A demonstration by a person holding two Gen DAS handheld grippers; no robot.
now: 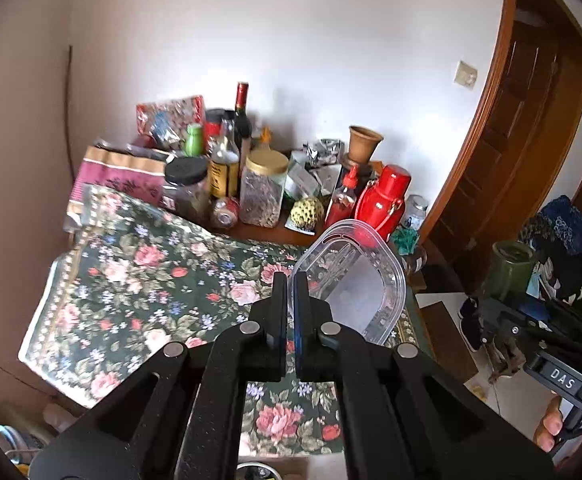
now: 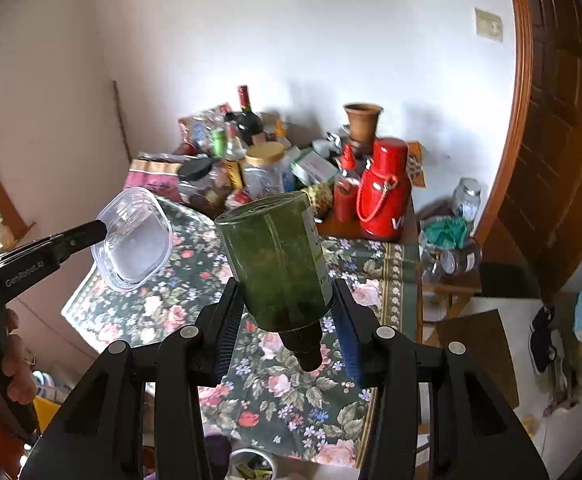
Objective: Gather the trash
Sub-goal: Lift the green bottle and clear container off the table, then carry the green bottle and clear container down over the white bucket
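Right now my left gripper (image 1: 289, 280) is clamped shut on the rim of a clear plastic container (image 1: 355, 280), which hangs above the floral tablecloth (image 1: 139, 280); from the right wrist view that container (image 2: 135, 240) sits out at the left, clear of the cloth. My right gripper (image 2: 287, 320) grips a green bottle (image 2: 279, 260) by its lower body, cap end pointing back toward the camera, base tilted up and away, also off the surface. Tablecloth is dark green with pink roses and a pale border, covering the near part of a wooden table (image 1: 267, 234); bare wood shows only at the far strip. Far end is crowded against the white wall (image 1: 291, 40): red thermos (image 2: 383, 188) with a handle, clay vase (image 2: 362, 120), wine bottle (image 1: 242, 116), jar with a gold lid (image 1: 263, 188), jar with a black lid (image 1: 185, 188), red squeeze bottle (image 1: 345, 196), a pink and tan bag (image 1: 123, 172), some boxes and wrappers I can't read. Wooden door (image 2: 551, 140) stands at the right with a wall switch (image 2: 488, 24) beside it. Glass jars (image 2: 466, 196) sit on a low stand right of the table, tiled floor (image 2: 531, 320) beyond with dark shoes (image 2: 543, 336) and clothes. A hand (image 2: 15, 364) holds the left gripper's handle.
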